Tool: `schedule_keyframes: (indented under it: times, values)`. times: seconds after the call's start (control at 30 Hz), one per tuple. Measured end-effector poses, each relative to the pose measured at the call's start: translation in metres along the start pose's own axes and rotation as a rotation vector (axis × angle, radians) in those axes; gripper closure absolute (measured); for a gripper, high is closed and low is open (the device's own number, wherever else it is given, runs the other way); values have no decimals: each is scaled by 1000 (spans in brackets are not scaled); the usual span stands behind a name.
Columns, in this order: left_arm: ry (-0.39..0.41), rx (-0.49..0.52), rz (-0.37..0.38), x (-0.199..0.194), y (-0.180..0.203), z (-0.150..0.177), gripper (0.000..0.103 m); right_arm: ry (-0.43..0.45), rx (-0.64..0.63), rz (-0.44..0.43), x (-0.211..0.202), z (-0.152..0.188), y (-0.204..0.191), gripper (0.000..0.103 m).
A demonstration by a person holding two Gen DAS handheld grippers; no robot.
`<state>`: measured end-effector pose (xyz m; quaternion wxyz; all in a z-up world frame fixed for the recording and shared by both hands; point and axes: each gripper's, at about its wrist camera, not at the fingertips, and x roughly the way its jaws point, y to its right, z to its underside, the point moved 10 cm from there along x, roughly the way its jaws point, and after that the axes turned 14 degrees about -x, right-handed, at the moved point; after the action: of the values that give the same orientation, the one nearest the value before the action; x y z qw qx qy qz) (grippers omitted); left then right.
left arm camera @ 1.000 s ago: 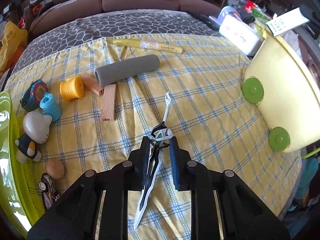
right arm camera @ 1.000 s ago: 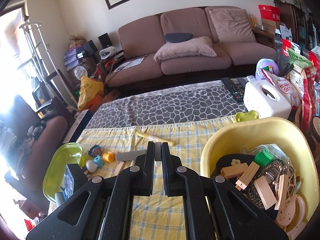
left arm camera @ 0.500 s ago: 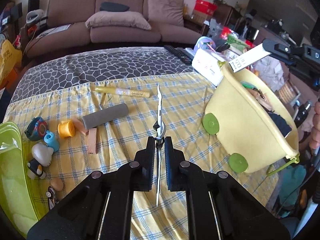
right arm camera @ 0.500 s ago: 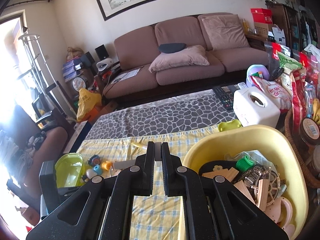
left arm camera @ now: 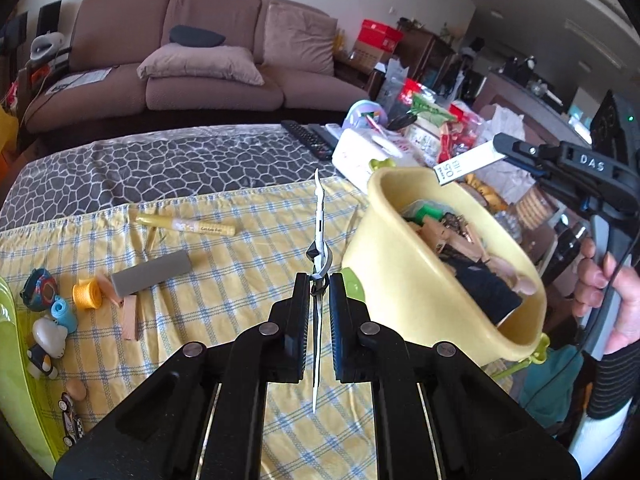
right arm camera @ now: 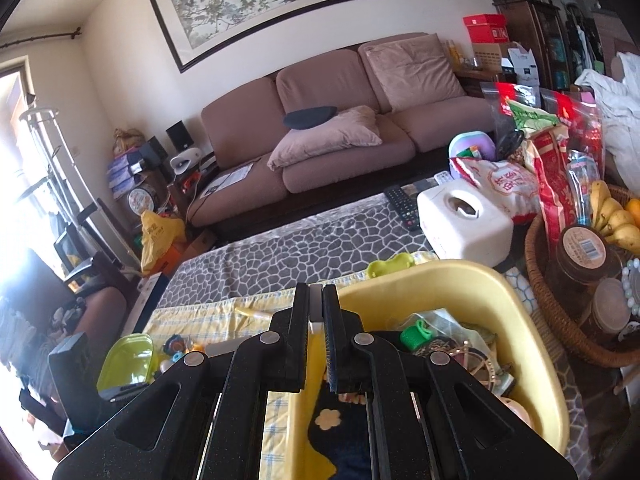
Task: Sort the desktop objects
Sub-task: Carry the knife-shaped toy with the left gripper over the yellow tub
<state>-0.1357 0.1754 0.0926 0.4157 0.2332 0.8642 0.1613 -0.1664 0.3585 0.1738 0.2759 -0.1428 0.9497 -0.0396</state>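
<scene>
Left tool [left arm camera: 319,280] pinched nearly closed on a slim white-and-black toy sword [left arm camera: 319,248], held upright off the desk, blade tip pointing to 12 o'clock, lower end hanging between the fingers. Yellow tub [left arm camera: 420,292] sits at 3 o'clock of it, tilted, packed with wooden blocks and odd bits. On the checked cloth [left arm camera: 224,280] at 10 o'clock: grey foam roll [left arm camera: 151,273], yellow marker [left arm camera: 186,225], orange spool [left arm camera: 85,292]. Green tray [left arm camera: 16,360] at the 9 o'clock edge.

Right tool [right arm camera: 316,304] closed flat on a white paper tag [right arm camera: 315,307], hovering over the near rim of the yellow tub [right arm camera: 460,280]. White tissue box [right arm camera: 464,220] beyond at 1 o'clock.
</scene>
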Motion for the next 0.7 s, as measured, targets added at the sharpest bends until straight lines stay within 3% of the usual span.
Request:
schedule_keyframes:
  times: [0.43,0.7]
  values:
    - [45,94,120,-2,103,-42,94,-21,127,142,-11,28,88,97]
    - [32,118,183,12,153,-52,94,-54,158,207,-6,44,114,97]
